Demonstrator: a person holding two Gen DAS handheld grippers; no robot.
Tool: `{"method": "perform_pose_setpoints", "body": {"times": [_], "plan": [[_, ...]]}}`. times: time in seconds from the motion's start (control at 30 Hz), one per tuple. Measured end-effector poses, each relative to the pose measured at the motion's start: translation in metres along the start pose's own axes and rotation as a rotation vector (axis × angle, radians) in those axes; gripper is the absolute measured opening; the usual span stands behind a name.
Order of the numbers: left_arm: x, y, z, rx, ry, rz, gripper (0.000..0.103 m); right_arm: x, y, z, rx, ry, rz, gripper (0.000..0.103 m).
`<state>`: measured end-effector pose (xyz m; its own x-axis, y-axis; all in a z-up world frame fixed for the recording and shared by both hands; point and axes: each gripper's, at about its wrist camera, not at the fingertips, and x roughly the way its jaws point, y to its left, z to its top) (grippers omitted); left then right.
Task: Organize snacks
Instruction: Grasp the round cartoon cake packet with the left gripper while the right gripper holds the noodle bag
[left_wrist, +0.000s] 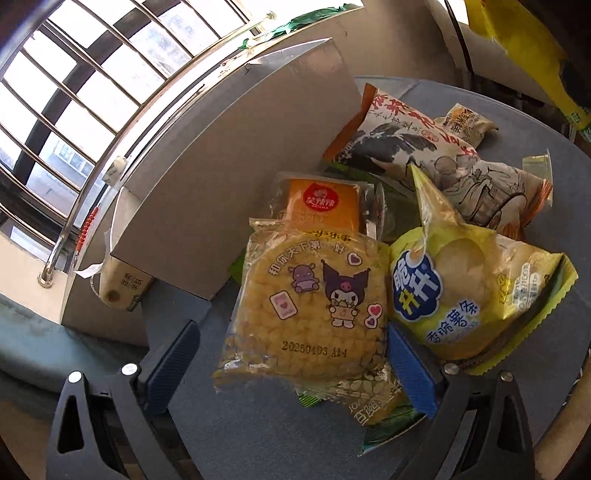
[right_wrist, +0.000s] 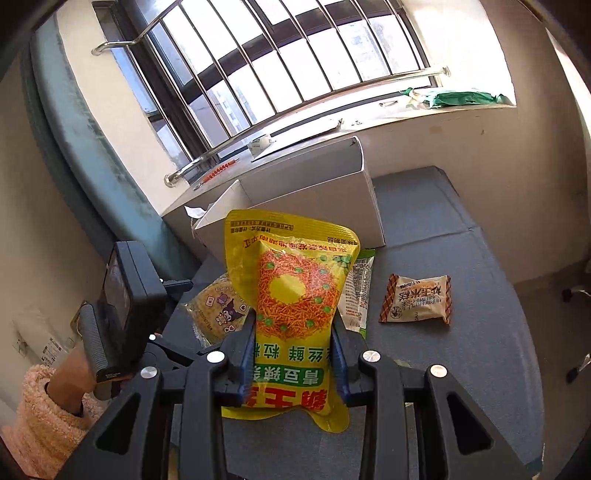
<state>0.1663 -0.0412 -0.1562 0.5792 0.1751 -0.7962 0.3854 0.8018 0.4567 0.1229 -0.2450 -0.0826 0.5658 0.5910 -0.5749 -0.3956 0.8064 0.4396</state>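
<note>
The right tongs (right_wrist: 293, 363) pinch a yellow snack pouch (right_wrist: 291, 295) across its lower half, holding it lifted above the grey worktop (right_wrist: 461, 332), in front of the open white box (right_wrist: 306, 199). The pouch looks light and crinkly, its film probably slick, so a hold across the flat middle seems safer than one at a sealed edge. The left tongs (left_wrist: 295, 350) stand spread around a round corn cake in a clear wrapper (left_wrist: 306, 306) that lies on top of the snack pile beside the box; one pad is just at its edge, not pressing. The cake is likely brittle, so a gentle squeeze across its rim would suit it.
</note>
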Motion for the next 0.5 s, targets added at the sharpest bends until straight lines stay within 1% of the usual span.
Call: {"method": "perform_pose_setpoints", "body": {"times": [0.03, 0.1, 0.13, 0.2, 0.3, 0.33, 0.4, 0.5], "plan": [[0.002, 0.000, 0.000, -0.001, 0.008, -0.019, 0.081, 0.001, -0.001, 0.000, 0.003, 0.001, -0.001, 0.037], [0.002, 0.002, -0.002, -0.010, 0.008, -0.041, 0.074, 0.001, -0.002, -0.001, 0.003, 0.002, -0.003, 0.037], [-0.001, 0.002, -0.004, -0.013, -0.006, -0.053, 0.072, 0.001, -0.002, -0.002, 0.005, 0.003, 0.000, 0.037], [-0.011, 0.006, -0.010, -0.044, -0.047, -0.058, 0.071, 0.001, -0.003, -0.002, 0.002, 0.002, 0.003, 0.037], [-0.027, 0.014, -0.021, -0.103, -0.081, -0.104, 0.071, 0.002, -0.002, -0.001, -0.001, 0.004, 0.000, 0.037], [-0.034, 0.019, -0.025, -0.131, -0.106, -0.121, 0.071, 0.003, -0.002, -0.001, 0.002, 0.004, 0.002, 0.037], [-0.049, 0.038, -0.033, -0.234, -0.163, -0.189, 0.071, 0.006, -0.002, 0.002, 0.004, 0.005, 0.015, 0.037], [-0.073, 0.077, -0.033, -0.447, -0.277, -0.282, 0.071, 0.014, 0.003, 0.014, -0.021, 0.002, 0.007, 0.037]]}}
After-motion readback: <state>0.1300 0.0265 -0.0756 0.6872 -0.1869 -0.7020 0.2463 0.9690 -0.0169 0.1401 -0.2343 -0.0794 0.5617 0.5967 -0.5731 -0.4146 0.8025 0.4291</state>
